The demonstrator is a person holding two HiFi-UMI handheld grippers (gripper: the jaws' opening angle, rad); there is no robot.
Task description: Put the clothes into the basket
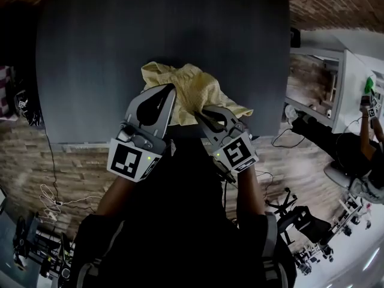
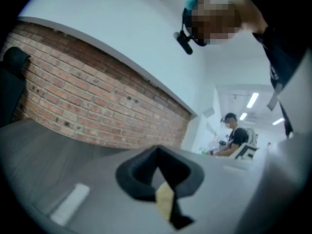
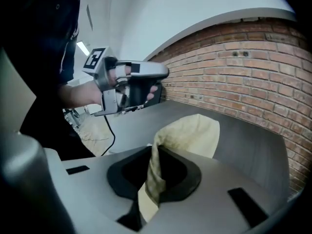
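Note:
A pale yellow cloth (image 1: 193, 86) hangs bunched over the near edge of the dark grey table (image 1: 108, 47), lifted off its top. My left gripper (image 1: 168, 92) is shut on the cloth's left side. In the left gripper view only a thin strip of the cloth (image 2: 165, 199) shows between the closed pads of the left gripper (image 2: 160, 172). My right gripper (image 1: 201, 114) is shut on the cloth's right side. In the right gripper view a fold of the cloth (image 3: 192, 135) runs up out of the right gripper (image 3: 154, 172) and billows beyond it. No basket is in any view.
A brick wall (image 3: 253, 67) stands behind the table. A person (image 1: 366, 131) stands at the right with an office chair (image 1: 300, 218) and cables (image 1: 51, 197) on the floor nearby. Another person (image 2: 234, 133) is far off in the left gripper view.

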